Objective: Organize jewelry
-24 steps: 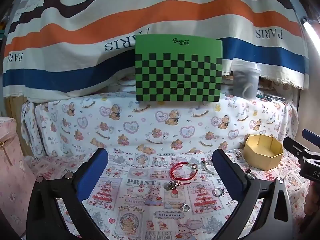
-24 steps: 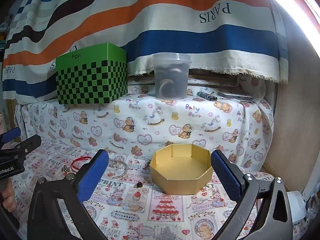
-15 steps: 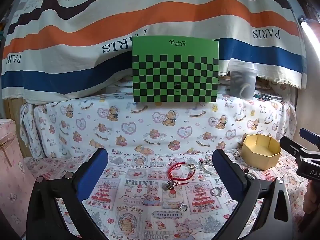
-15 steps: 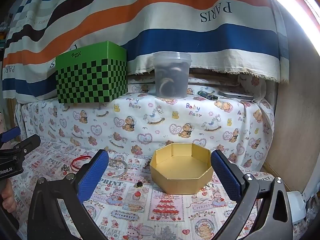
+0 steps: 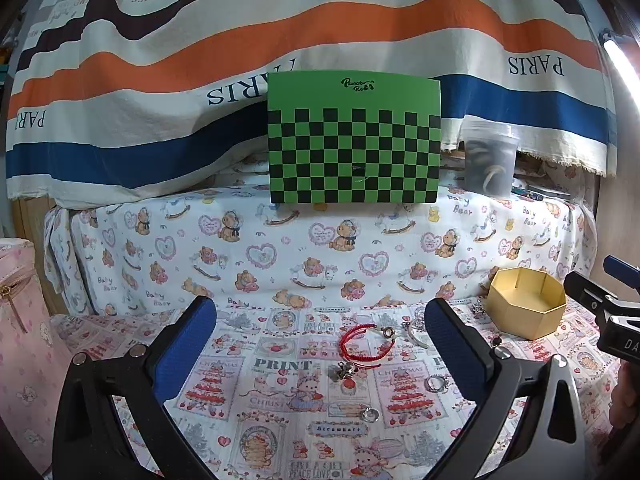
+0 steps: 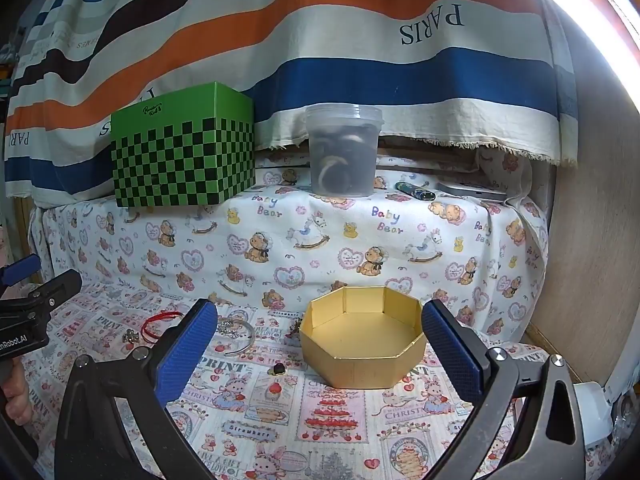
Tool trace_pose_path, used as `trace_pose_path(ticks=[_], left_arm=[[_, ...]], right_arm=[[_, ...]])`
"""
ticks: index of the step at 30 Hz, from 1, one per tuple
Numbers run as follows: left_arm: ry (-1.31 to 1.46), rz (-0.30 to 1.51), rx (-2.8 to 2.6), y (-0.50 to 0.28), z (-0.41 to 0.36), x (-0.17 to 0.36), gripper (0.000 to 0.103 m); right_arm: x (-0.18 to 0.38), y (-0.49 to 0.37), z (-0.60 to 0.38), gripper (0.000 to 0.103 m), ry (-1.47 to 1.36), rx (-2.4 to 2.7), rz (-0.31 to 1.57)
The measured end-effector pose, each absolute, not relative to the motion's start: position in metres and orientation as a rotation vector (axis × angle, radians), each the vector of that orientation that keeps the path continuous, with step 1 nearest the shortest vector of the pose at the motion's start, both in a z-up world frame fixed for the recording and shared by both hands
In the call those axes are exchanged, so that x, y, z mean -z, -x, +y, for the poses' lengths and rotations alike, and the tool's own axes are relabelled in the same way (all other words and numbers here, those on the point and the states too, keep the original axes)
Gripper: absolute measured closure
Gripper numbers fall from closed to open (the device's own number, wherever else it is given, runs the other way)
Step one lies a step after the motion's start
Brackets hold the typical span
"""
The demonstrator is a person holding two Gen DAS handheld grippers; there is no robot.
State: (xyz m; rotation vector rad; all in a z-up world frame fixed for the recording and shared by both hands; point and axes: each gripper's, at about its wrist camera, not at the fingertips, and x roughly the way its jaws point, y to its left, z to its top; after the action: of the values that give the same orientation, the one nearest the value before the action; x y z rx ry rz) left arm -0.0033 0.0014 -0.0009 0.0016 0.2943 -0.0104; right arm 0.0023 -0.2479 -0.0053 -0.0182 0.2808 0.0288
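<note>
Jewelry lies loose on the printed cloth: a red cord bracelet (image 5: 362,342), a small metal charm (image 5: 343,371), a silver ring (image 5: 370,414), another ring (image 5: 437,382) and a silver bangle (image 6: 239,334). A small dark earring (image 6: 279,369) lies left of the empty gold octagonal box (image 6: 362,340). My left gripper (image 5: 320,344) hovers open above the bracelet, nothing between its blue pads. My right gripper (image 6: 318,346) stands open in front of the gold box (image 5: 526,306), holding nothing.
A raised shelf under bear-print cloth carries a green checkered box (image 5: 354,138), a clear lidded tub (image 6: 343,150), a lighter (image 6: 414,191) and a phone (image 6: 470,191). A pink bag (image 5: 20,320) stands at the left. A wooden wall (image 6: 592,240) closes the right side.
The left wrist view has pulled back slightly, so the checkered box and jewelry look a little smaller. The right wrist view is unchanged. Both grippers stay open.
</note>
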Motion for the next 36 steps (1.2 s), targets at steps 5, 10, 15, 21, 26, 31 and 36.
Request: trace_pose_path(ticks=[5, 10, 15, 21, 26, 31, 36], left_arm=[[0.003, 0.297, 0.007, 0.001, 0.0025, 0.002, 0.0], [0.0, 0.298, 0.004, 0.0009, 0.004, 0.0028, 0.0], [0.001, 0.302, -0.003, 0.0011, 0.004, 0.0025, 0.0], [-0.003, 0.304, -0.003, 0.0006, 0.0015, 0.0019, 0.0], [-0.004, 0.303, -0.003, 0.0006, 0.0016, 0.0018, 0.0], [-0.004, 0.306, -0.006, 0.0006, 0.0018, 0.002, 0.0], [-0.001, 0.305, -0.005, 0.0006, 0.003, 0.002, 0.0]], right_arm=[[0.0052, -0.0025, -0.248, 0.0, 0.018, -0.029, 0.281], [0.0054, -0.0026, -0.248, 0.0, 0.018, -0.029, 0.281], [0.0056, -0.0028, -0.2478, 0.0, 0.018, -0.029, 0.281], [0.0058, -0.0027, -0.2477, 0.0, 0.019, -0.028, 0.281], [0.006, -0.0028, -0.2478, 0.0, 0.019, -0.029, 0.282], [0.0063, -0.0032, -0.2479, 0.0, 0.019, -0.028, 0.282], [0.0058, -0.0027, -0.247, 0.0, 0.019, -0.028, 0.282]])
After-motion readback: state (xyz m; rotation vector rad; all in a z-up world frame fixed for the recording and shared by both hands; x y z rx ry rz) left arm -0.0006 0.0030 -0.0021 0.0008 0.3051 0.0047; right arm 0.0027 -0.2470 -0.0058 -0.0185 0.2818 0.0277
